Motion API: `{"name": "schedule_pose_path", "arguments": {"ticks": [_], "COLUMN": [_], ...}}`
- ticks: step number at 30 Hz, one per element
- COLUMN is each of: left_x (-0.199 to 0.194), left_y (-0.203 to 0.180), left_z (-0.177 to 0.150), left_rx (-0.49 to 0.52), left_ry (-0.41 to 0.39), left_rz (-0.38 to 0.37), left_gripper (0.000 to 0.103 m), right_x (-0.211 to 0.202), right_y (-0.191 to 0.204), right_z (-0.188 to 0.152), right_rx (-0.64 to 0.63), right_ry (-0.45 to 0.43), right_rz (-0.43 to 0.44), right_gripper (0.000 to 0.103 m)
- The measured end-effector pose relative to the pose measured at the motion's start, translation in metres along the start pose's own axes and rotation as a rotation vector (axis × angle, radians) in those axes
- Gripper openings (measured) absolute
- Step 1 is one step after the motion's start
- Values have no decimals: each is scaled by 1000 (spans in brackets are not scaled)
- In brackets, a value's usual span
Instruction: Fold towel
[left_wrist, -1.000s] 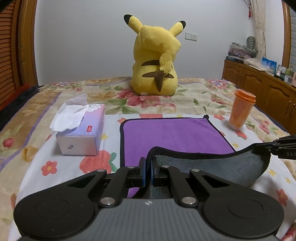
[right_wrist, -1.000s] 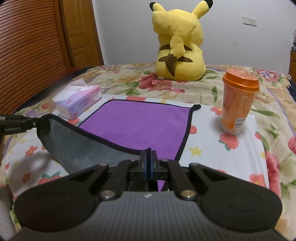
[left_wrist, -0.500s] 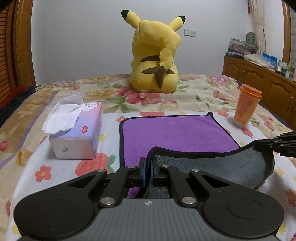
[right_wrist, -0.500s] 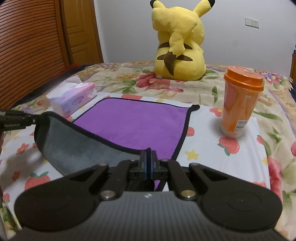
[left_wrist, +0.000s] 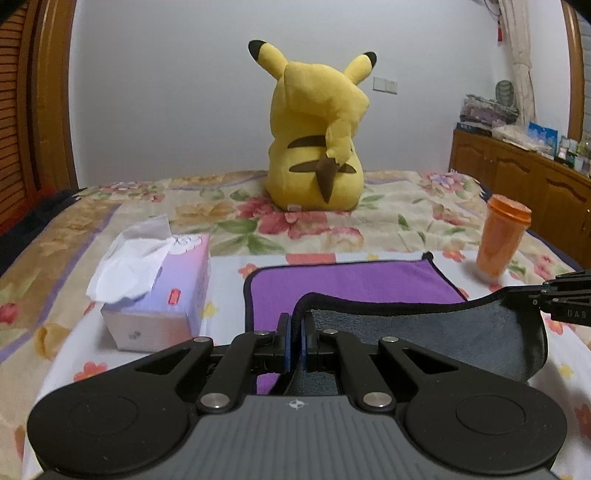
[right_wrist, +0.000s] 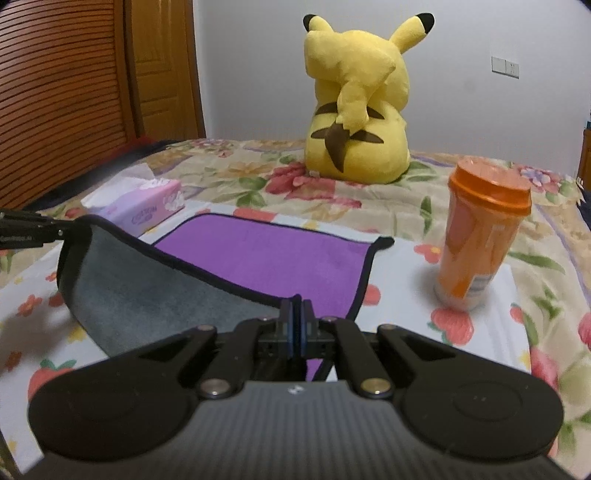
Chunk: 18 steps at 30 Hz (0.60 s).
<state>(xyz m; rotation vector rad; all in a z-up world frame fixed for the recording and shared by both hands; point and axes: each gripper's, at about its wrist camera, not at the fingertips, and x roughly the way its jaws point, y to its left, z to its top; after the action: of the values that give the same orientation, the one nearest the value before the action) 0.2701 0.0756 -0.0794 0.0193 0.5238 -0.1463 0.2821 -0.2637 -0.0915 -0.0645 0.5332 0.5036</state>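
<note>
Floral bedding (left_wrist: 388, 221) covers the bed, and the purple towel (left_wrist: 354, 282) lies near its near edge, between a tissue box (left_wrist: 162, 291) toward the left side and an orange cup (left_wrist: 500, 238) toward the right. A yellow plush toy (left_wrist: 317, 144) sits well back, toward the far edge, facing the wall.

Both near corners of the towel are off the bed. The left gripper (left_wrist: 295, 332) has its jaws pressed together on the left corner, and the right gripper (right_wrist: 295, 325) is clamped the same way on the right one. The lifted edge sags between them and shows the towel's grey underside, while the far half lies flat, purple side up.

I'd say the first fold is in hand: the near edge is raised but not yet laid over. Next, both grippers should travel together toward the far edge at even height, keeping the hem taut, and set the corners down on the far corners. The far left corner is partly hidden, so alignment there is hard to judge.
</note>
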Motion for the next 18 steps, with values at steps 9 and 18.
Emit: {"name": "schedule_pose_path", "arguments": {"ticks": [9, 18], "left_x": [21, 39], "left_y": [-2, 0], "left_z": [17, 38], "left_rx": [16, 23], "left_ry": [-39, -75], "left_rz": [29, 49], "left_gripper": [8, 8], "right_x": [17, 29], "right_y": [-8, -9], "right_z": [16, 40], "right_rx": [-36, -77], "right_ry": [-28, -86], "right_rz": [-23, -58], "right_gripper": [4, 4]}}
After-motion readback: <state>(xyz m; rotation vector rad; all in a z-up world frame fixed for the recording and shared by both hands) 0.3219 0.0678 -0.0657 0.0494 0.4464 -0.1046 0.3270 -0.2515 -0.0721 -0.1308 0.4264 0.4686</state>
